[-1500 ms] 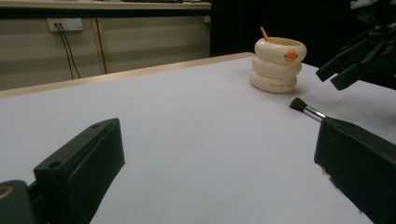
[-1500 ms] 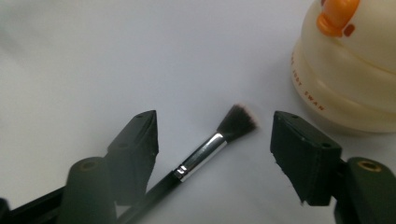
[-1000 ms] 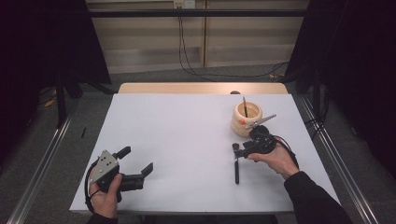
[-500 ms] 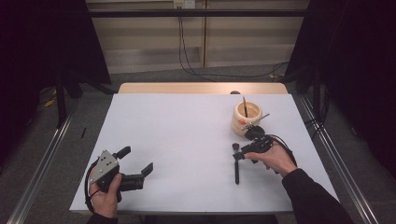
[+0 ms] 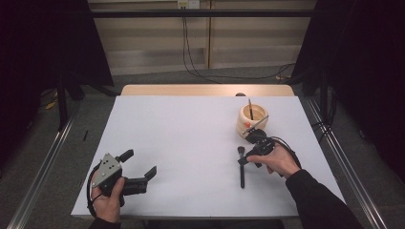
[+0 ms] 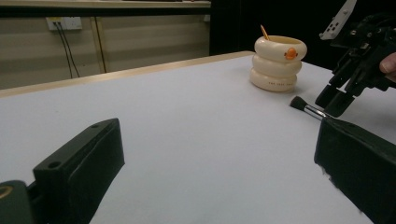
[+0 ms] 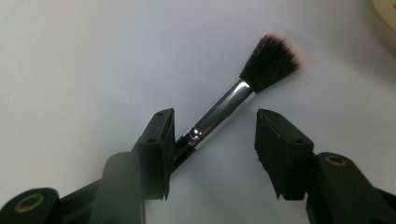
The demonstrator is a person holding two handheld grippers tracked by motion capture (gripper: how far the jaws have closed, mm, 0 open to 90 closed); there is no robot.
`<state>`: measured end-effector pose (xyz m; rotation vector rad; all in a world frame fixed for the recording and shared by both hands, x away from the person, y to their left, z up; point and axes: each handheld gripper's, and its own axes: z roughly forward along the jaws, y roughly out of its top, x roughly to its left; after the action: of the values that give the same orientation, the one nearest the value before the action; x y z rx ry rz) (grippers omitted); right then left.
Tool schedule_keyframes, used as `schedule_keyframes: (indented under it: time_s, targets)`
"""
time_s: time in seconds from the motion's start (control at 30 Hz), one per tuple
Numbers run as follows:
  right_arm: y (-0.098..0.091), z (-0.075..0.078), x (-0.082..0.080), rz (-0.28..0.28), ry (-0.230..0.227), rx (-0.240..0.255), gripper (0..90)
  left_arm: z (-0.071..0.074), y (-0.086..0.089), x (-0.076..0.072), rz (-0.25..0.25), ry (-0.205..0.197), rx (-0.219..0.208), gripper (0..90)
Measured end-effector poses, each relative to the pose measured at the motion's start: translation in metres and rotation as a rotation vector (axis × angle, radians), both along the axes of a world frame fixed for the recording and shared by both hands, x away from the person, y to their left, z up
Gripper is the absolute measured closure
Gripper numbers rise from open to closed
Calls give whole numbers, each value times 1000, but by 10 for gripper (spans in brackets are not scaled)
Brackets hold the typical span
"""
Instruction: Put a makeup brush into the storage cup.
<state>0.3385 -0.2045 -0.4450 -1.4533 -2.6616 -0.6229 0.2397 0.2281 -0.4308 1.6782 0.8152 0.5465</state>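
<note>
Plainly, the right hand-held gripper [image 7: 212, 149] straddles the makeup brush [image 7: 233, 105] lying flat on the bench [image 5: 181, 143], jaws half open and just closing, one pad at the handle and the other clear. My worry: the brush lies askew between the pads, so closing could roll it aside. The cream ringed holder [image 5: 253, 119] stands close at one o'clock and crowds any lift. The left hand-held gripper [image 5: 136, 174] rests at seven o'clock, wide open, empty.
</note>
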Motion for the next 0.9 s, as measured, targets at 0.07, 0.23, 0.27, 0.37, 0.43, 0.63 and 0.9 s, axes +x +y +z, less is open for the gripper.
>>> schedule_keyframes:
  time_s: [0.07,0.23,0.27,0.37,0.43,0.63,0.9]
  targets:
    - [2,1,2,7,-2,-11,502,0,0,0,-3,0,-2,14]
    - [4,3,4,-9,36,-9,508,0,1,0,1,1,-3,14]
    - [4,3,4,-17,38,-15,520,0,1,0,0,1,-2,14]
    - [5,1,5,-21,44,-15,537,0,0,0,0,2,-2,14]
    - [7,0,6,-17,60,-34,539,0,0,0,-5,3,6,14]
    - [7,-6,11,-40,78,-49,544,-1,-1,0,-7,5,1,14]
    - [2,-7,17,-58,103,-67,691,-1,-1,1,-4,8,3,13]
